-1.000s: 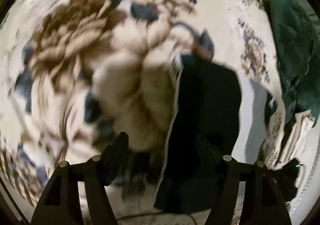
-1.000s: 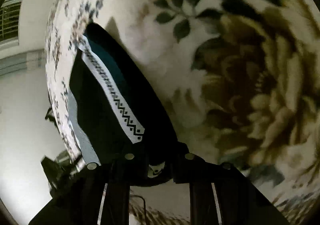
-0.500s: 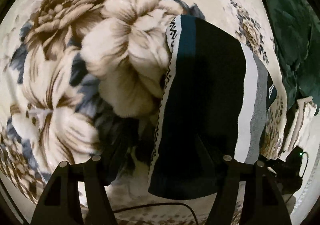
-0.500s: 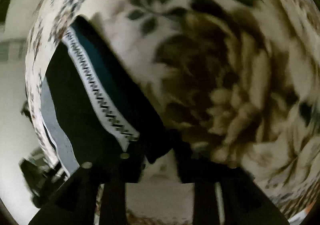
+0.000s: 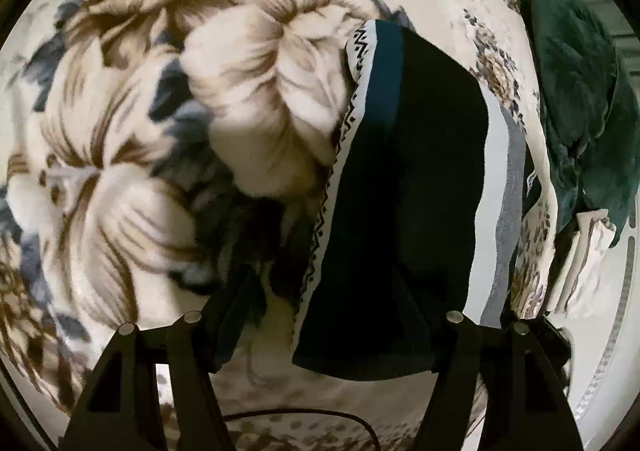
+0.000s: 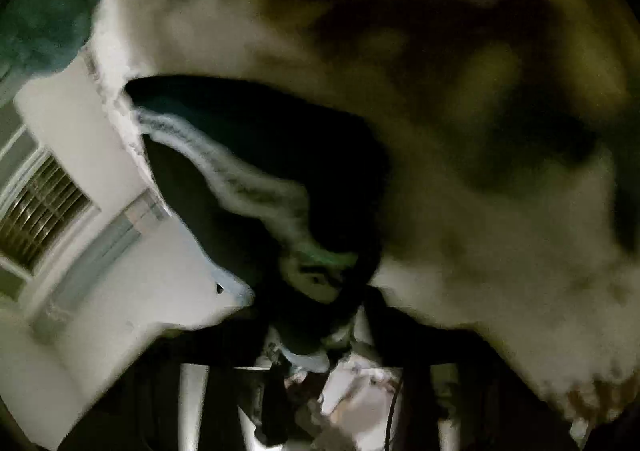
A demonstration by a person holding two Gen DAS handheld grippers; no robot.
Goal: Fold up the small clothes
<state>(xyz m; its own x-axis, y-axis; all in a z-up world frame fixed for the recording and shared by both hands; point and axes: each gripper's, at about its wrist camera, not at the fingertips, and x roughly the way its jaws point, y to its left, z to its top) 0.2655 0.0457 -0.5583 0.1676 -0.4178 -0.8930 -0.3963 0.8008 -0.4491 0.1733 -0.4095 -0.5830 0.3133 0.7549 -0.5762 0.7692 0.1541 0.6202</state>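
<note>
My left gripper (image 5: 320, 315) hangs open over the dark folded garment (image 5: 400, 191), which lies near the floral blanket's (image 5: 160, 131) edge. My right gripper (image 6: 316, 331), its jaws just closing, pinches the garment's hem; its view, sharp earlier, is now blurred.

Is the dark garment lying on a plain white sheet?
No, the dark garment lies on a blanket printed with big brown and cream flowers.
</note>
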